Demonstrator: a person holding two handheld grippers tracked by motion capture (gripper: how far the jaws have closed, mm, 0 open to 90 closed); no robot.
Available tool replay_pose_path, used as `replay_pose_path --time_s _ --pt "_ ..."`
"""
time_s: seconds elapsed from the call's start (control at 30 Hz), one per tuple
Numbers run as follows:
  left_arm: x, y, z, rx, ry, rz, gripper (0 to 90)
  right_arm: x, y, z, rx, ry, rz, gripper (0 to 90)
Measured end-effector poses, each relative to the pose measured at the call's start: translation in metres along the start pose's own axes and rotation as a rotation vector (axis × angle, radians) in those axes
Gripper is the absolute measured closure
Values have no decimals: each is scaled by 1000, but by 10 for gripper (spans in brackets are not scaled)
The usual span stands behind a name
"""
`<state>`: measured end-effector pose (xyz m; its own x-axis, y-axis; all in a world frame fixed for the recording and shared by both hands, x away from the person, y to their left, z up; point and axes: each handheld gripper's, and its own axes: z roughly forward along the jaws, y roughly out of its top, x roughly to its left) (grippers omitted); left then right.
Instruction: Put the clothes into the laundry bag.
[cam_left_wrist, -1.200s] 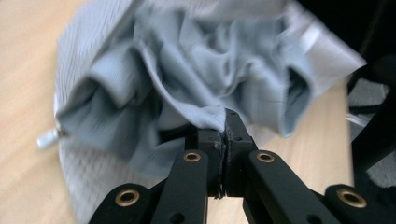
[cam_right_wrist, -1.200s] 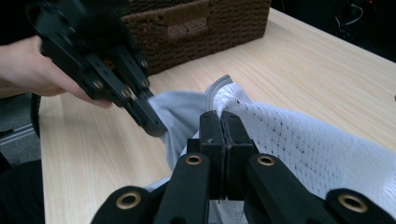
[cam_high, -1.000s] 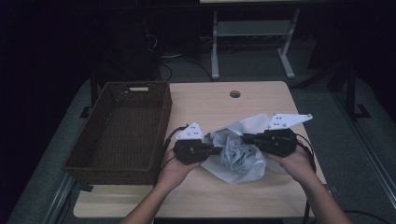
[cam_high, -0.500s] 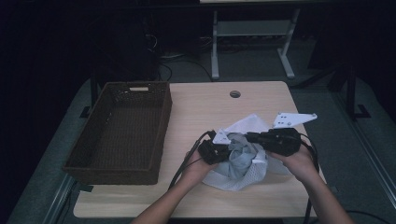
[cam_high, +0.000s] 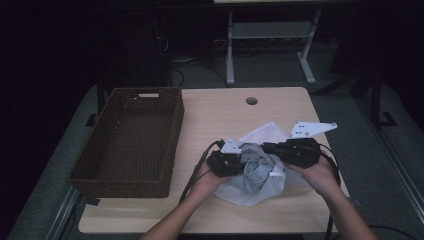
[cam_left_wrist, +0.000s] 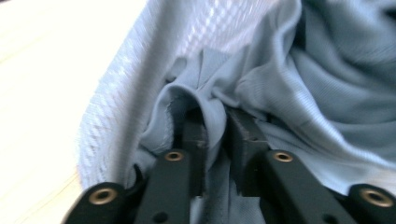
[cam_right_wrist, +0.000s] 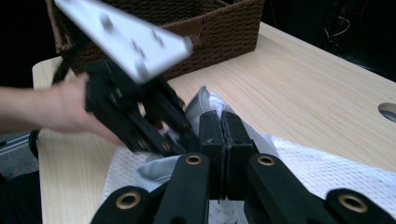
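A white mesh bag (cam_high: 239, 193) lies on the table with a blue-grey cloth (cam_high: 258, 168) bunched in its mouth. My left gripper (cam_high: 243, 162) reaches into the bag from the left. In the left gripper view its jaws have just been opening, and a fold of the cloth (cam_left_wrist: 327, 79) still lies loosely between the parted pads (cam_left_wrist: 194, 133). My right gripper (cam_high: 265, 148) comes in from the right, its jaws shut on the rim of the mesh bag (cam_right_wrist: 201, 99). The left gripper (cam_right_wrist: 180, 133) shows just beyond it, with its grey plate (cam_right_wrist: 126, 37) on top.
A dark woven basket (cam_high: 176, 125) stands on the left half of the wooden table (cam_high: 220, 112). A round cable hole (cam_high: 251, 100) sits near the table's far edge. Cables trail from both grippers toward the near edge. A metal frame stands on the floor behind.
My left gripper has moved right and down, pushing the cloth into the bag's mouth. The right gripper has stayed where it was, holding the bag.
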<state>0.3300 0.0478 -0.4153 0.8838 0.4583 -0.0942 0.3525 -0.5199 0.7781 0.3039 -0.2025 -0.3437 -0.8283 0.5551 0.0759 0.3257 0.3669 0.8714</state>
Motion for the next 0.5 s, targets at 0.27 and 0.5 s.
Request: replay_pose_path --time_s 0.27,0.5 --pt "-7 13 -53 -80 -106 -5 584 -3 -3 1 3 -3 10 880" --pt "-23 15 -36 0 -197 39 448 -4 -4 2 11 -6 8 881"
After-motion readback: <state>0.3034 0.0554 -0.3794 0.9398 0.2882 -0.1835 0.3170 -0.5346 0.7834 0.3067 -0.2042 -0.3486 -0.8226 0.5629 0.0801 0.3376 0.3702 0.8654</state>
